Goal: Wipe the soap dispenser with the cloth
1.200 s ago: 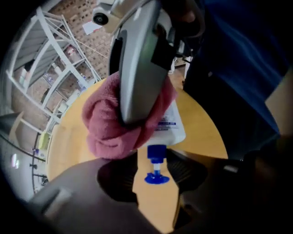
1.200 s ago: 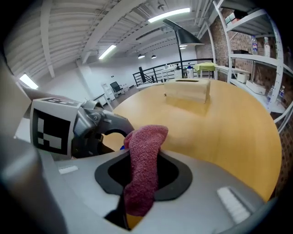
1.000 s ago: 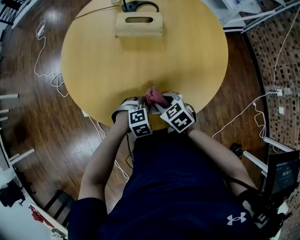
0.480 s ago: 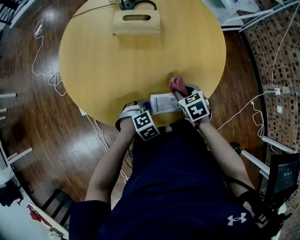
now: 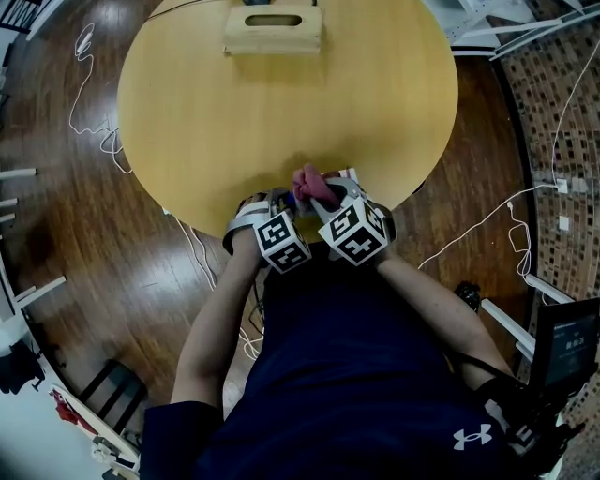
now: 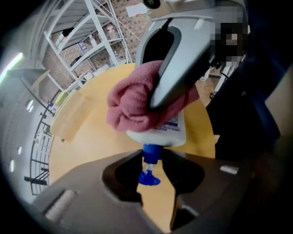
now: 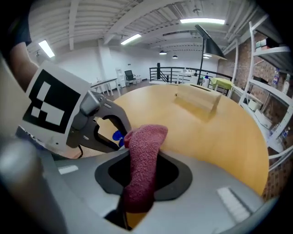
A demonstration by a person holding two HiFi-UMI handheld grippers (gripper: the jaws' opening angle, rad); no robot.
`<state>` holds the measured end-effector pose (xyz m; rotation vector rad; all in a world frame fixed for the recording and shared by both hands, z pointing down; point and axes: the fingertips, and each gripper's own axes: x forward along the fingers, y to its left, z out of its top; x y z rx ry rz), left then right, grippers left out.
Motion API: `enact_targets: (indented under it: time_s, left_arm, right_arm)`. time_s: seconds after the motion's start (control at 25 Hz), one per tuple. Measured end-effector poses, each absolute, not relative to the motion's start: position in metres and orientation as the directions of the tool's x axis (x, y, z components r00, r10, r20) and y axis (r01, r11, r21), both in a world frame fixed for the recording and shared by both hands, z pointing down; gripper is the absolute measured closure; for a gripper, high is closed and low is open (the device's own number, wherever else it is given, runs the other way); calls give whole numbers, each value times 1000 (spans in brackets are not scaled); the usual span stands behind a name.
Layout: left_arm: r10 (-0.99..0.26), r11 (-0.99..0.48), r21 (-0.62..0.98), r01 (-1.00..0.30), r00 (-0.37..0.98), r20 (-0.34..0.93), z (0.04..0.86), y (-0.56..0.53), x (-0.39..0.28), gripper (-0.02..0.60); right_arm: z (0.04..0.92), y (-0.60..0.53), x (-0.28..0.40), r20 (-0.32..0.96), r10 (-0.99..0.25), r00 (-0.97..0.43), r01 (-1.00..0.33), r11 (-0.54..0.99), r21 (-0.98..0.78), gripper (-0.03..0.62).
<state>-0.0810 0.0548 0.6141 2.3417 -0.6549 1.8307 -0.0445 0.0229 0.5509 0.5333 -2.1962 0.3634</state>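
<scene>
A white soap dispenser [image 6: 161, 135] with a blue pump lies on its side near the front edge of the round wooden table [image 5: 281, 112]. My left gripper [image 6: 151, 161] is shut on the blue pump neck. My right gripper [image 7: 137, 183] is shut on a pink cloth [image 7: 143, 155] and presses it onto the bottle close to the pump end. In the head view the left gripper [image 5: 278, 201] and the right gripper [image 5: 323, 193] sit side by side, with the cloth [image 5: 307, 186] between them. Only a white corner of the dispenser [image 5: 352, 174] shows there.
A wooden box [image 5: 272, 28] with a slot stands at the table's far edge. Cables [image 5: 94, 141] lie on the wood floor to the left. White shelving [image 6: 98, 41] stands beyond the table. The person's body is close against the table's front edge.
Half a second ago the right gripper and cloth were at the bottle's right end, with the label showing. They have slid left to the pump end, as one second ago. The left gripper has rolled slightly.
</scene>
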Motion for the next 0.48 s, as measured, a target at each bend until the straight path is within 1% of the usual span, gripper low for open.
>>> enact_targets:
  time_s: [0.2,0.32,0.4,0.48]
  left_arm:
    - [-257,-890,-165,-424,169,952,615,55,-91,445]
    - [-246,-886,-158,-436,153,957,621,58,-92,443]
    - [-241,-884,-152,-443,151,959,625,61,-89,443]
    - [-240,-883,-148,-446,156,958,627,61,-85,445]
  right_arm:
    - [557,-2,4,788,-335,-517,-615,786,-69,491]
    - [563,-10,27,801,-362,-477,-675,735,-70,491]
    - [557,-10,28,807,-380,-453,-659,752,-16,491]
    - [546,-2,8,782,-370,-501,-607,794,-13,491]
